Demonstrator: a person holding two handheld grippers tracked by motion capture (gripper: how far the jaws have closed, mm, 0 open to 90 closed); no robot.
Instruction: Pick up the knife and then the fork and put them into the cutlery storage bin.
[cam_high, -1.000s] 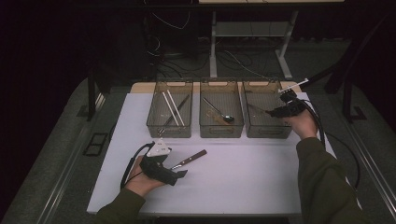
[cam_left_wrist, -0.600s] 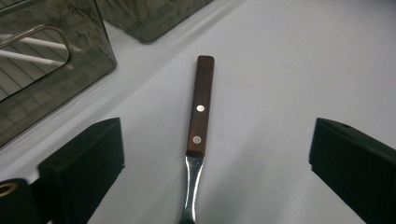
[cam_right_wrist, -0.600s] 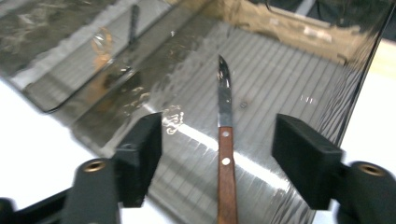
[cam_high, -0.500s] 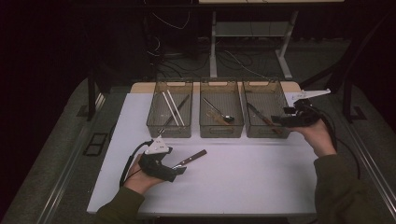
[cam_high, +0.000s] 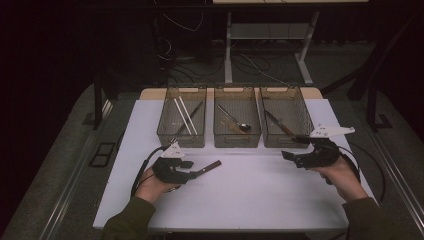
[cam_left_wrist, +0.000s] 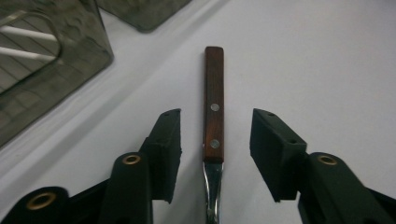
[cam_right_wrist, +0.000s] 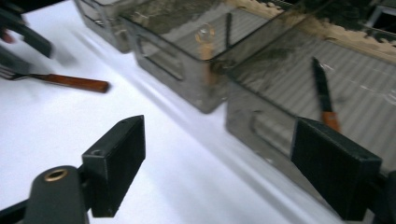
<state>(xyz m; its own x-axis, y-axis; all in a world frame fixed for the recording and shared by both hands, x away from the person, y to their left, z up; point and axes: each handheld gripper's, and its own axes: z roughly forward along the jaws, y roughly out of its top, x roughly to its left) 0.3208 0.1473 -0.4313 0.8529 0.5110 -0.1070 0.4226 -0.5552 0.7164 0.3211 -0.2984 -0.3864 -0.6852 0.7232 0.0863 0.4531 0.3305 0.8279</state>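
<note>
Three clear bins stand in a row at the far side of the white table (cam_high: 250, 200): the left bin (cam_high: 182, 118) holds pale sticks, the middle bin (cam_high: 236, 119) a spoon, the right bin (cam_high: 286, 118) a knife (cam_right_wrist: 324, 98). Nothing lies between the bins and the hands.

The fork (cam_left_wrist: 213, 112) lies flat on the table just in front of the left bin, wooden handle pointing away from the left tongs (cam_left_wrist: 215, 149). Those tongs straddle the handle where it meets the metal neck; the jaws have just been closing, yet a gap shows on both sides, so the fork is not gripped.

The right tongs (cam_right_wrist: 233, 172) are released and hold nothing, the jaws having just been opening. A second ago they reached into the right bin; now they hover over the table in front of its near right corner. The left hand (cam_high: 155, 182) has barely shifted.
</note>
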